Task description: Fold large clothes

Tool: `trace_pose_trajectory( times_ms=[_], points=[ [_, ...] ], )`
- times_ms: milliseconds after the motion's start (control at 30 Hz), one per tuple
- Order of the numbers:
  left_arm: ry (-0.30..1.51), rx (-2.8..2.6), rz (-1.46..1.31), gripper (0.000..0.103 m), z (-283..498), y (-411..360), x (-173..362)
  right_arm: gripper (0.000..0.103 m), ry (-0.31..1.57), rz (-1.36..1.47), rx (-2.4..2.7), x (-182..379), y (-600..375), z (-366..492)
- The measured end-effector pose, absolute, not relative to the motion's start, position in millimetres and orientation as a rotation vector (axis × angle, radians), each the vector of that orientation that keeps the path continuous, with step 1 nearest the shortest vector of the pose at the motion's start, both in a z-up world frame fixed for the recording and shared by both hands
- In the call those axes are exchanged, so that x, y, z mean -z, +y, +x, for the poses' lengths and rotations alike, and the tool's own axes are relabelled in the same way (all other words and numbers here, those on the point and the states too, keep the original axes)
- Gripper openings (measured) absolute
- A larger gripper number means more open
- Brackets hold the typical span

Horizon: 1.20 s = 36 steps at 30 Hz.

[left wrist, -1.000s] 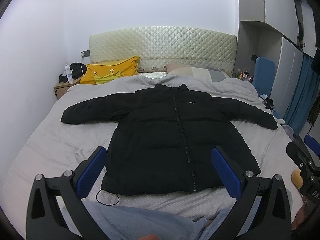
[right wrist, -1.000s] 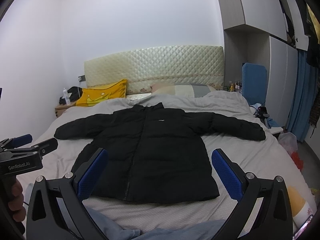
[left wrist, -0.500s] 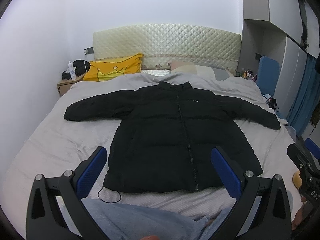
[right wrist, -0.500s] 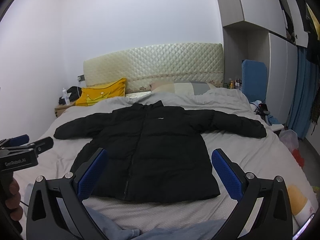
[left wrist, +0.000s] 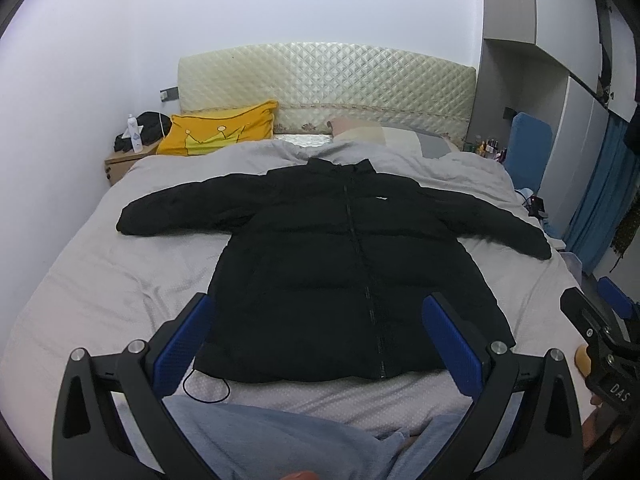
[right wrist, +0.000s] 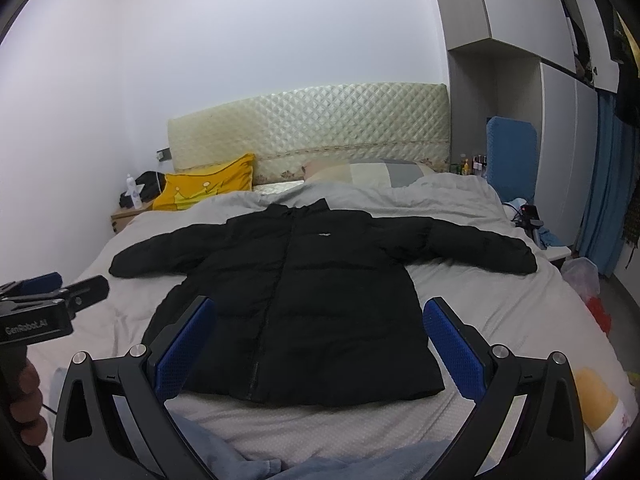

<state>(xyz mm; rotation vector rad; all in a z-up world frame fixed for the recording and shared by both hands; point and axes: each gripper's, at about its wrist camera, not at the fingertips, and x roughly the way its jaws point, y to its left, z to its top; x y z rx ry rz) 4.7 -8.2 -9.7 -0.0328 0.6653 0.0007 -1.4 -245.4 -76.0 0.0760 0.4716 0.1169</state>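
Nearest the cameras, both tools hover over the foot of the bed (left wrist: 92, 280), short of the jacket: left hand-held gripper (left wrist: 316, 344) with jaws spread wide, nothing between the blue pads; right hand-held gripper (right wrist: 318, 344) likewise wide open and empty. Grey-blue cloth (left wrist: 272, 440) bunches at the bed's near edge, below the jacket hem. The black puffer jacket (left wrist: 344, 276) lies flat, front up and zipped, in the middle of the bed, hem toward the cameras, collar toward the headboard (left wrist: 328, 80), both sleeves spread out sideways. A thin black cord loop (left wrist: 206, 388) trails from the hem's left corner. Handling guess: padded, soft, bulky, light for its size; shell looks smooth, probably slippery, and the fill will spring back, so folds may not stay down. Thick quilting could fill the jaws, so pinch thinner edges: a cuff, the hem corner or a side seam. Sleeve ends look the likely first grab, each folded in across the chest. Beyond the jacket, yellow pillow (left wrist: 218, 134) sits against the headboard.
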Motion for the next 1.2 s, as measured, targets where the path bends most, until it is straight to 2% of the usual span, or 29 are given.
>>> trace_pose_trajectory(
  times_ms=[433,600,833,1200],
  points=[
    [0.668,0.028,-0.065,0.103,19.3,-3.9,18.4,0.103,0.522,0.092,-0.101,85.8,-250.4,17.7],
    [0.738,0.101,-0.214,0.103,50.8,30.8,48.7,0.103,0.554,0.105,-0.107,99.4,-258.7,33.0],
    [0.835,-0.032,-0.165,0.103,105.8,79.3,96.1,0.103,0.655,0.159,-0.125,138.0,-283.4,83.0],
    [1.094,-0.149,-0.297,0.103,174.3,147.6,194.2,0.102,0.861,0.347,-0.084,191.4,-348.6,177.5]
  ],
)
